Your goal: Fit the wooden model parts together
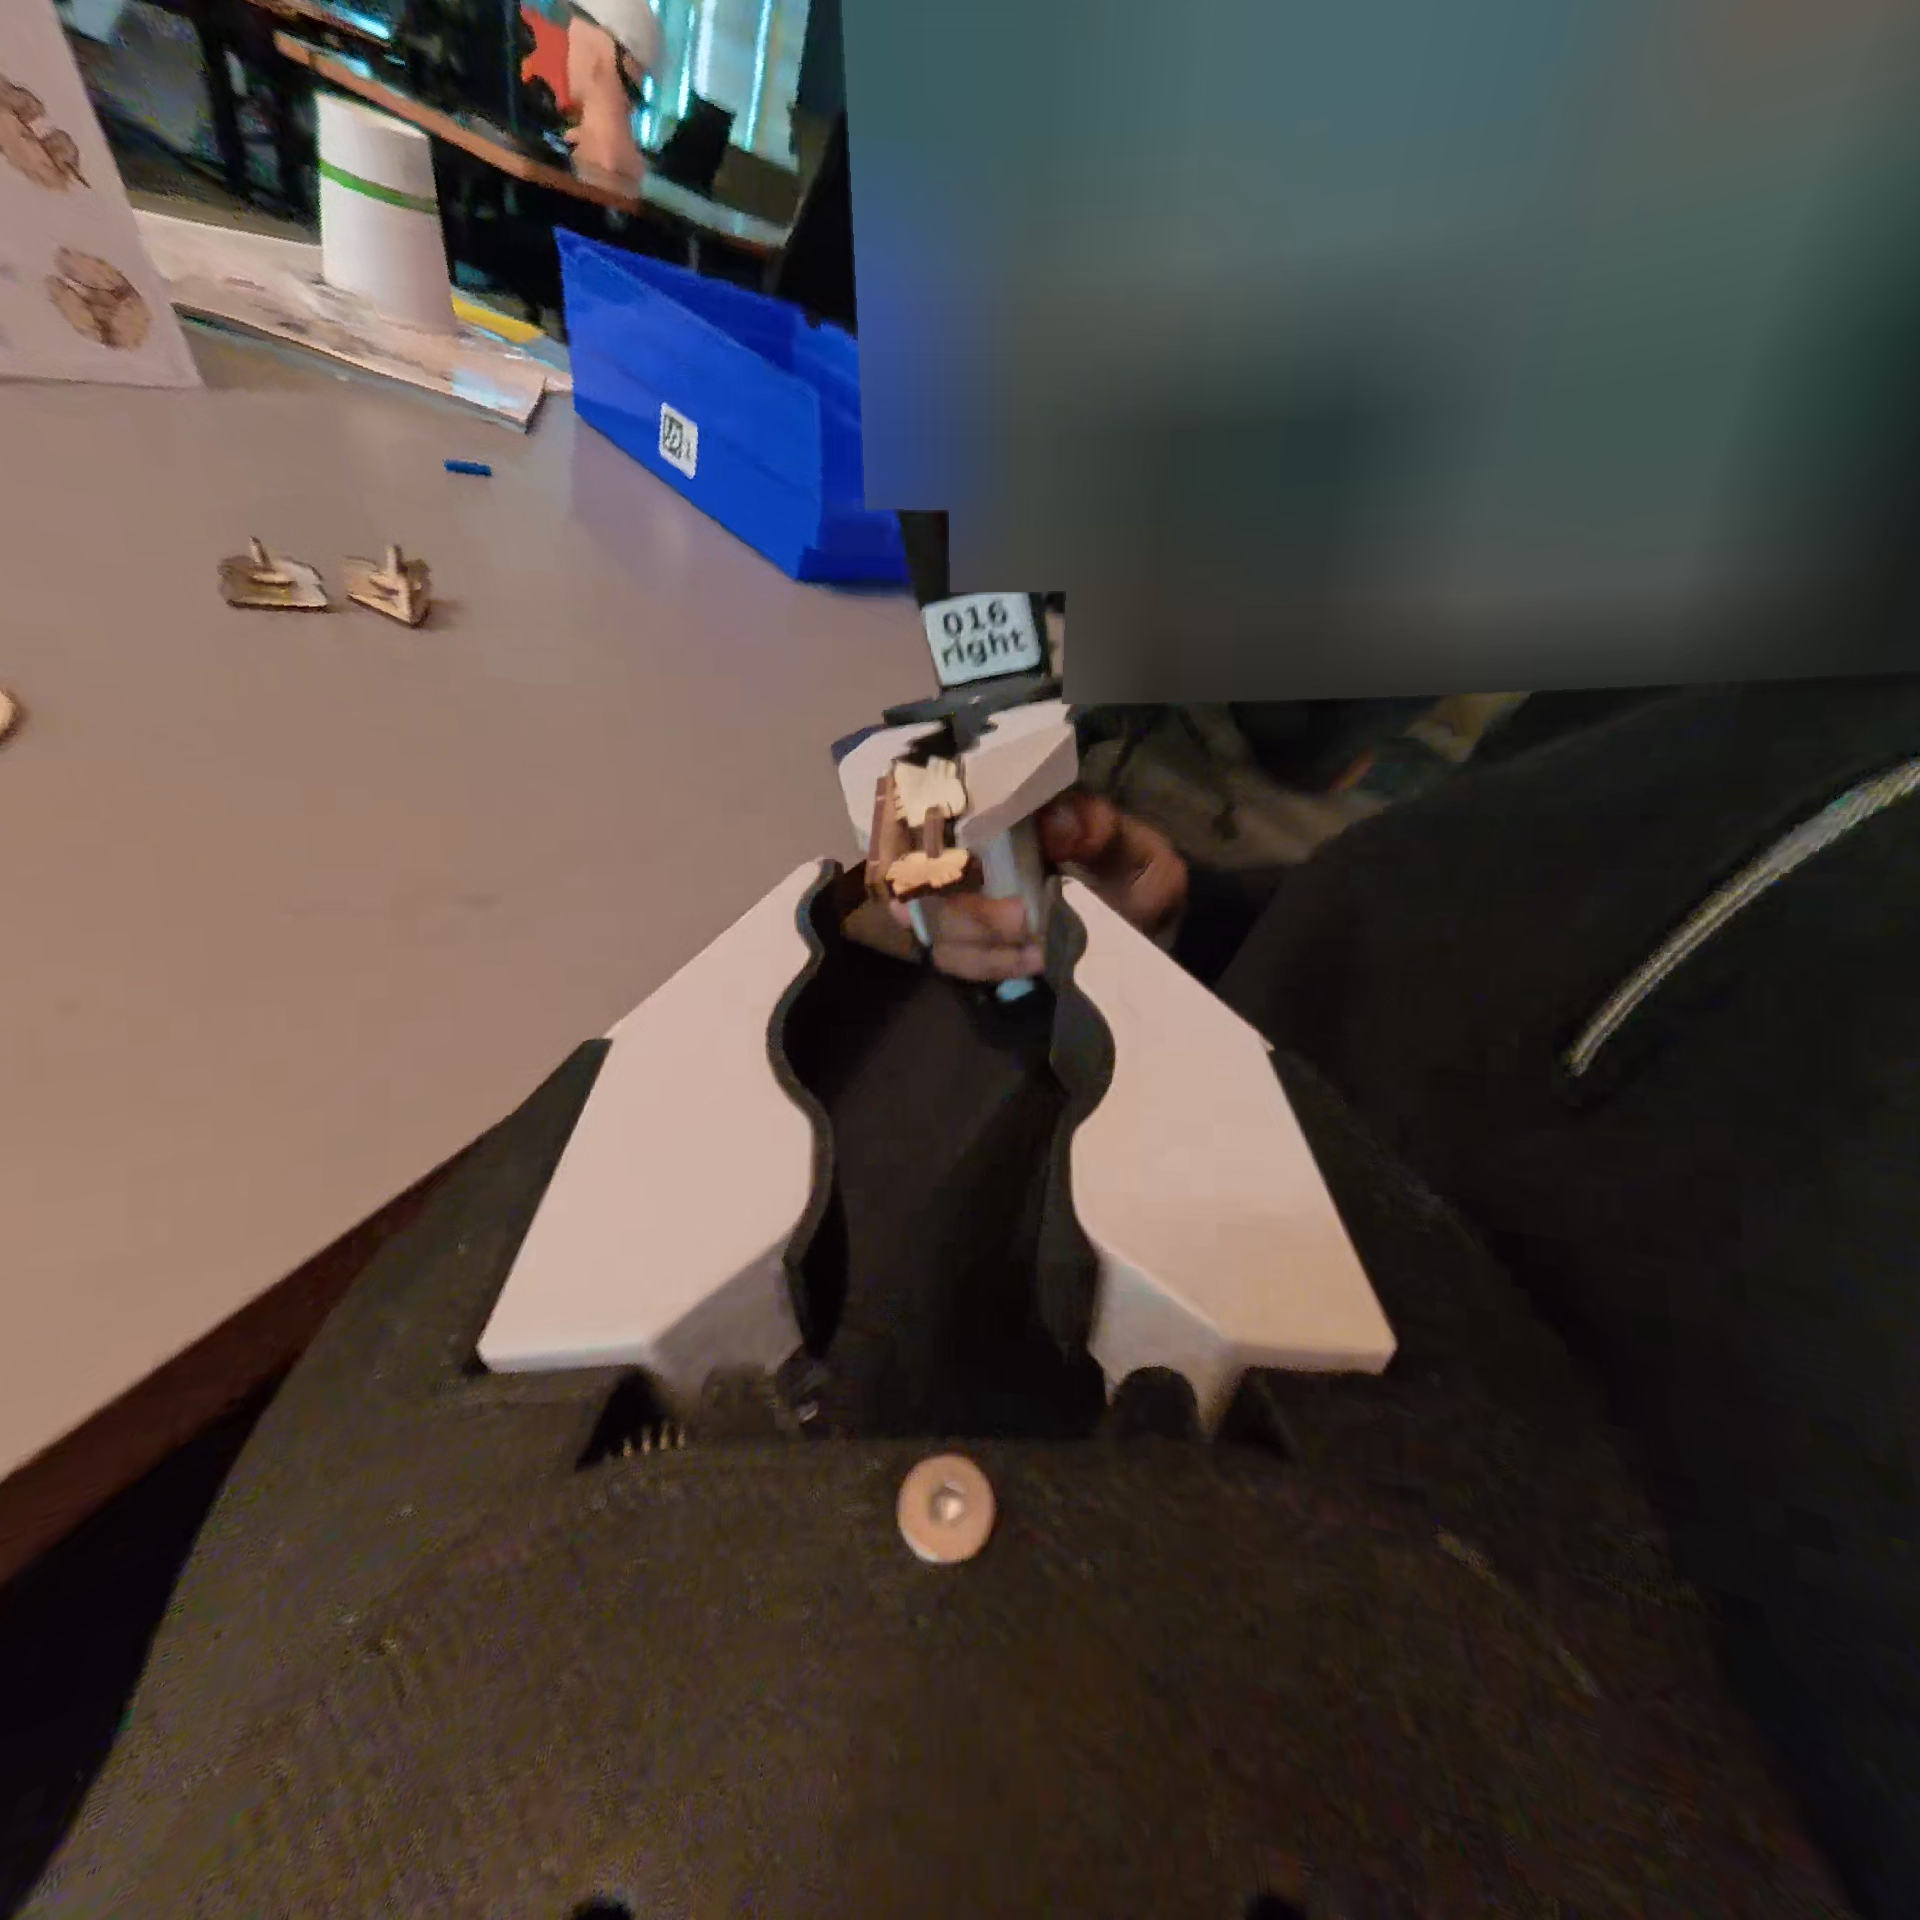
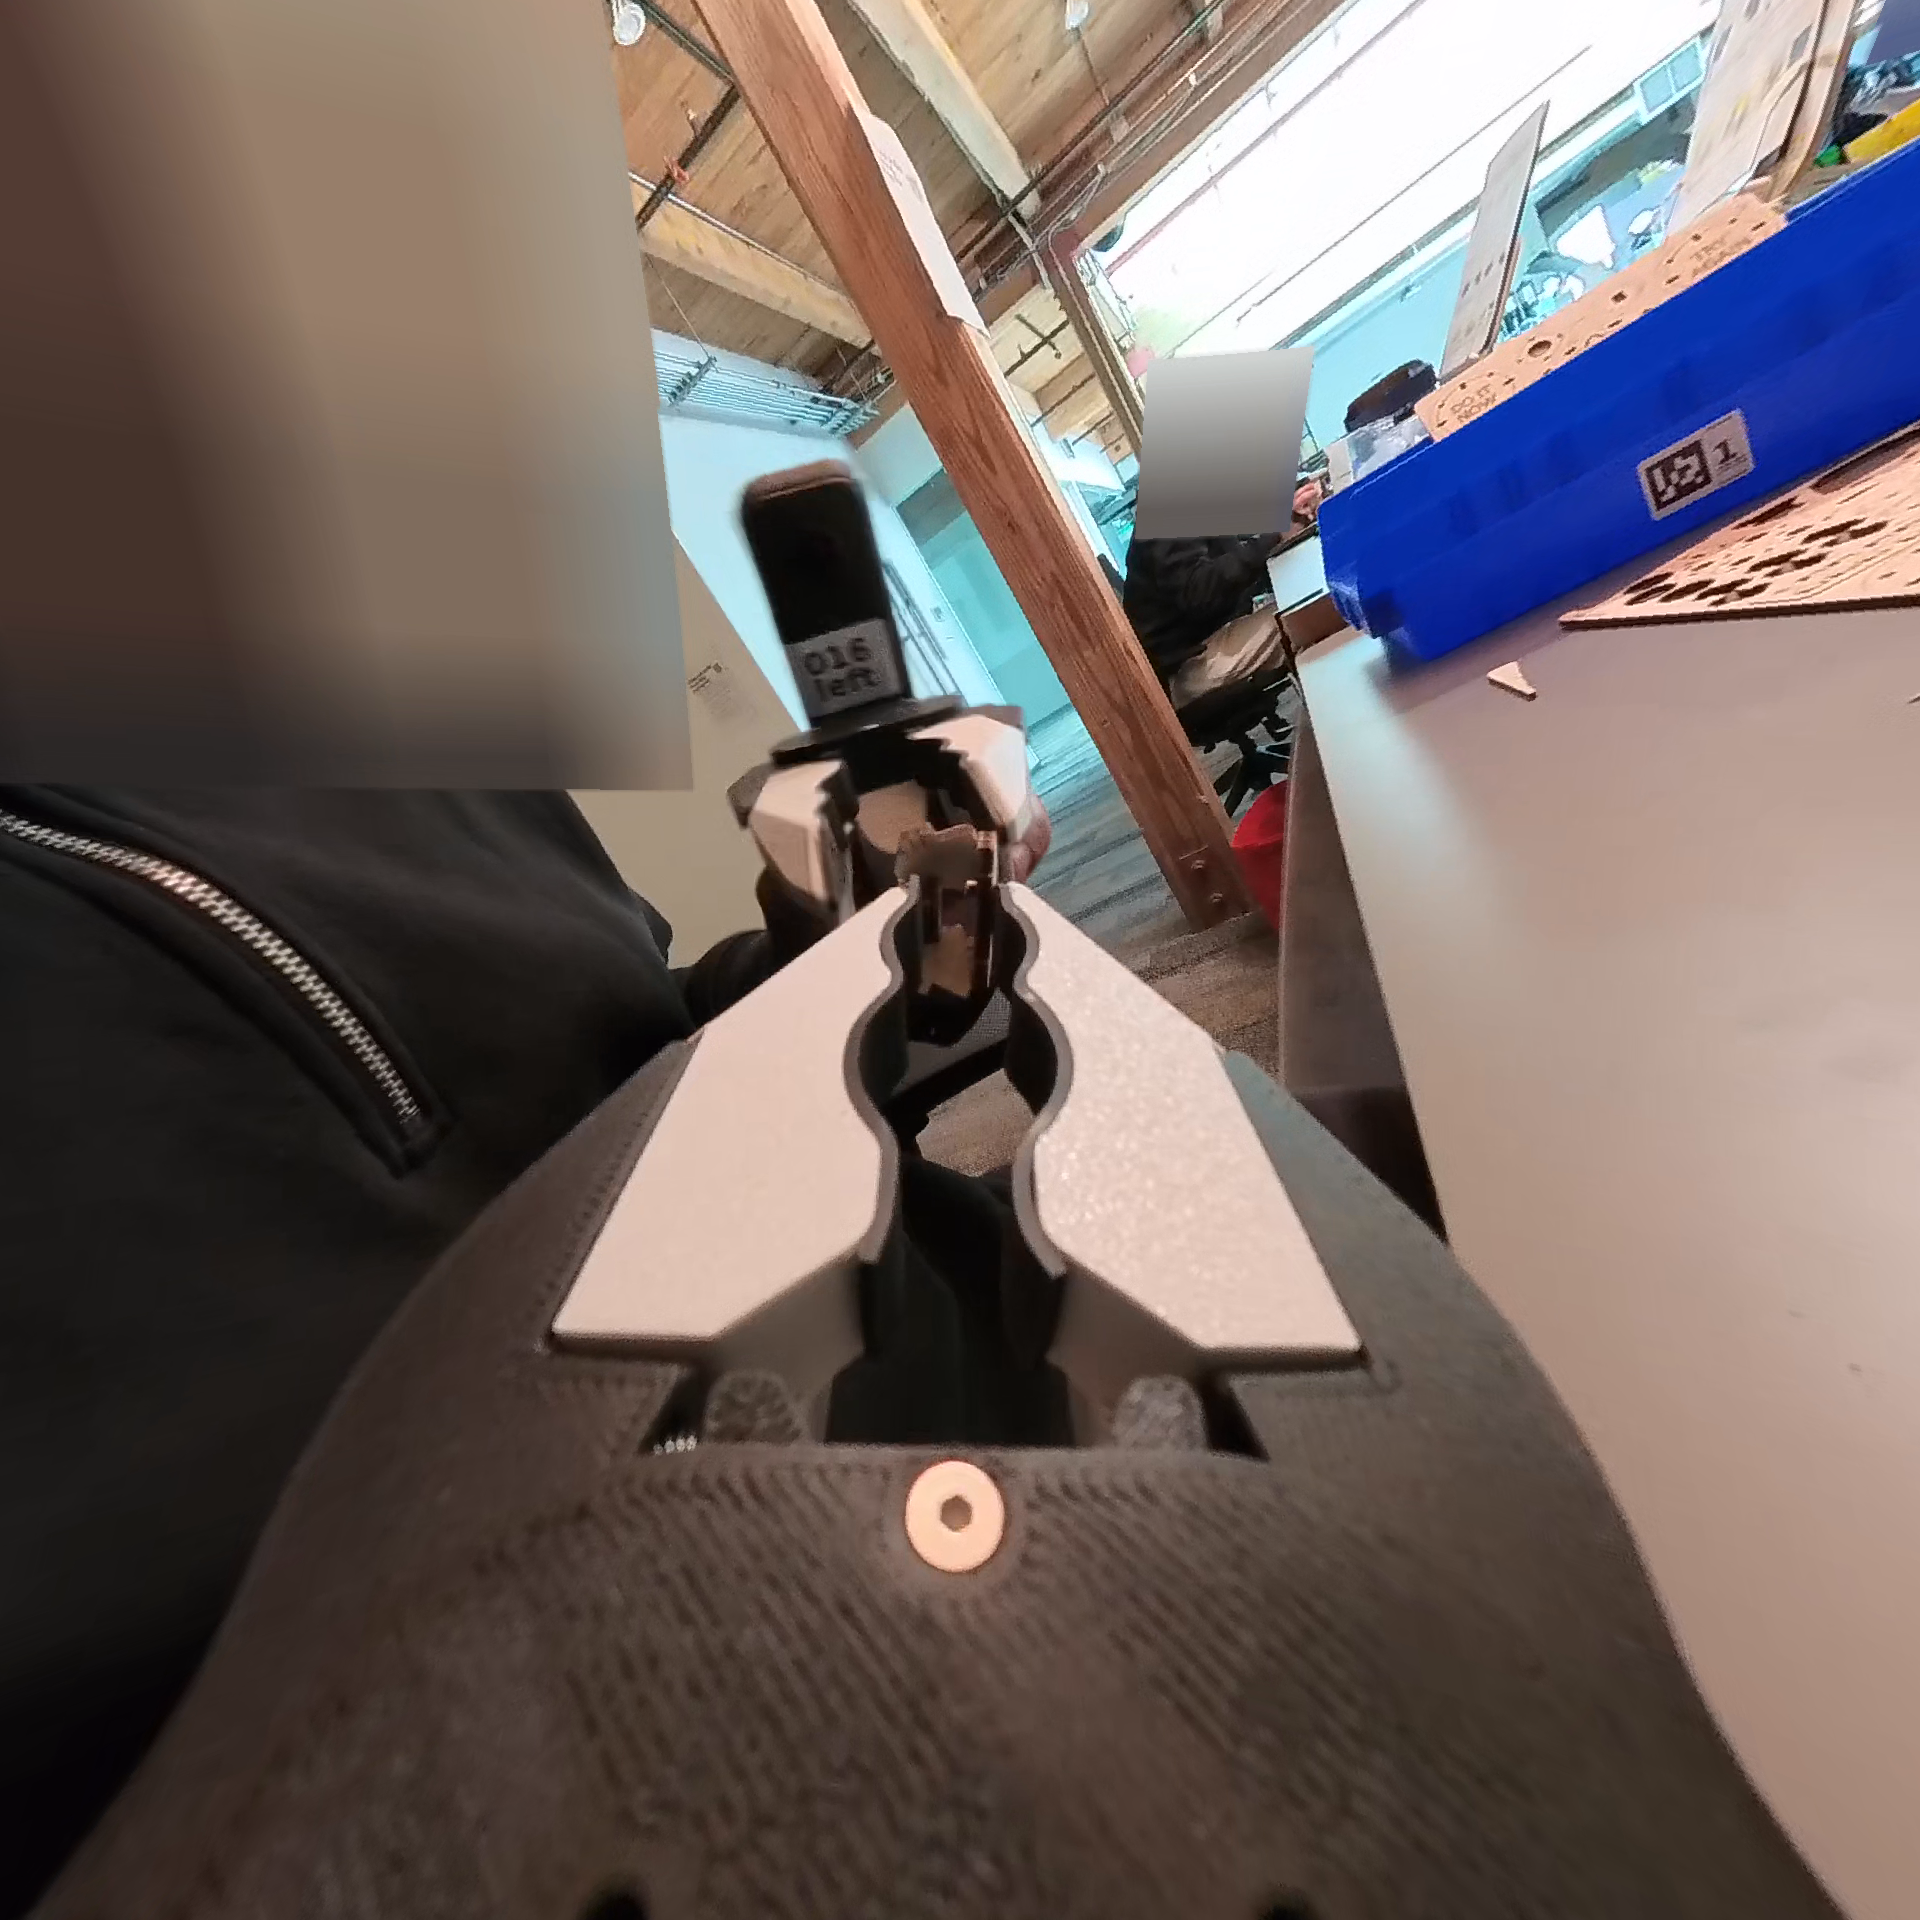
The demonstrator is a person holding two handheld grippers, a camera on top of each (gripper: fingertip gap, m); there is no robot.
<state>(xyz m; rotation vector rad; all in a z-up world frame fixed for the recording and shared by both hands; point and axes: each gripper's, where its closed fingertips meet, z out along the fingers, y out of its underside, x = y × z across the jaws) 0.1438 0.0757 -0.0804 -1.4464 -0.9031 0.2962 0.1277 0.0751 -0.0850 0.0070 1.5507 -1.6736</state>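
My right gripper [image 2: 951,914] is clenched on a small wooden assembly [image 2: 951,935] at frame centre. My left gripper [image 1: 940,883], facing it just beyond, stands released, fingers apart, gripping nothing. Two more wooden pieces [image 1: 322,584] lie on the grey table [image 1: 520,831], middle left.

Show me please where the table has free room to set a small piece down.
Free: the grey table between the two wooden pieces and its near edge. Crowded: the far side, with blue bin, papers and white roll.

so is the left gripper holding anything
No, the left gripper stands open and bare; the wooden puzzle assembly sits in the right gripper.
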